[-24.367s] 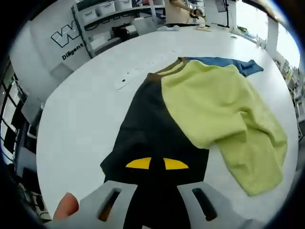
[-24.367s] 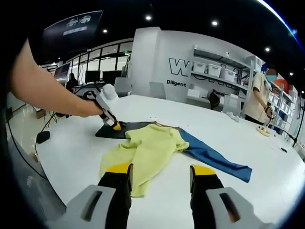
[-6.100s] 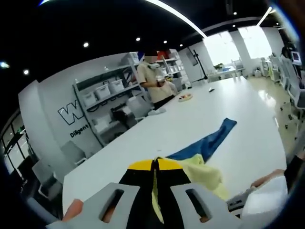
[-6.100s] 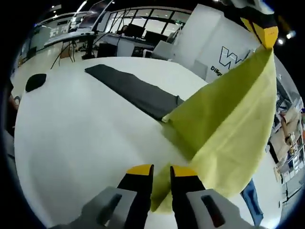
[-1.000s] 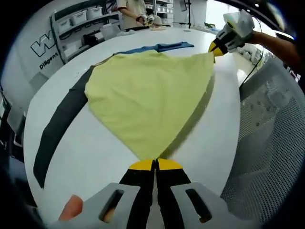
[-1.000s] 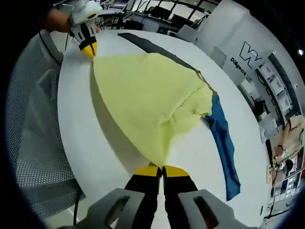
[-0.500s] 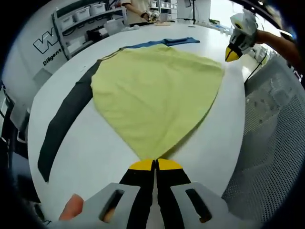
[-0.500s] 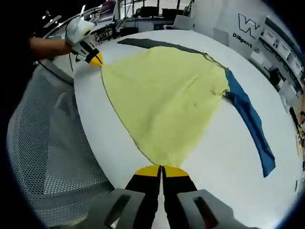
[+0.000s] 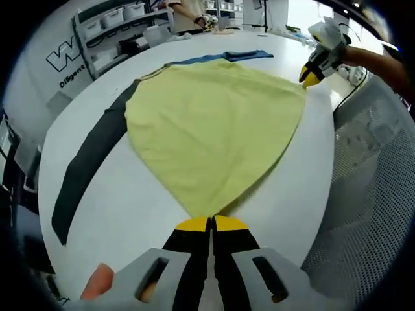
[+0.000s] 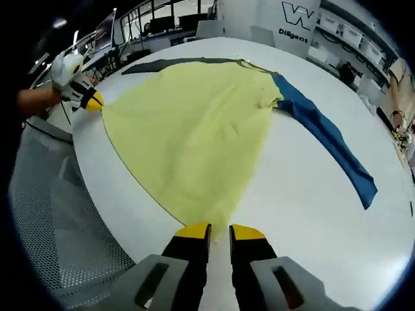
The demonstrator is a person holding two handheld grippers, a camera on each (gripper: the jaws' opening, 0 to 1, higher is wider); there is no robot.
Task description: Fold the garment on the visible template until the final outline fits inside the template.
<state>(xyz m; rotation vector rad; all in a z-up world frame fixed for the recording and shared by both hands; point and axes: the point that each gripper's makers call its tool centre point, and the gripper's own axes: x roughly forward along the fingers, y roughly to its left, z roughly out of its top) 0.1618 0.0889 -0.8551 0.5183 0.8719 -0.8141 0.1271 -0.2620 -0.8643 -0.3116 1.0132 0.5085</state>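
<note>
A yellow-green garment lies spread flat on the white table, fanning out between two corners. My left gripper is shut on the near corner in the left gripper view; it also appears at the garment's left corner, held by a hand. My right gripper has its jaws slightly apart, the other corner ending right at their tips. The right gripper hovers by the far right corner. A dark strip and a blue strip stick out from under the garment.
A grey mesh surface sits just past the table's edge near both grippers. Shelves with boxes and a person are beyond the far side. Bare white table lies right of the garment.
The right gripper's jaws have parted a little and the corner it held now lies on the table. The garment has settled flat. The left gripper stays shut on its corner.
</note>
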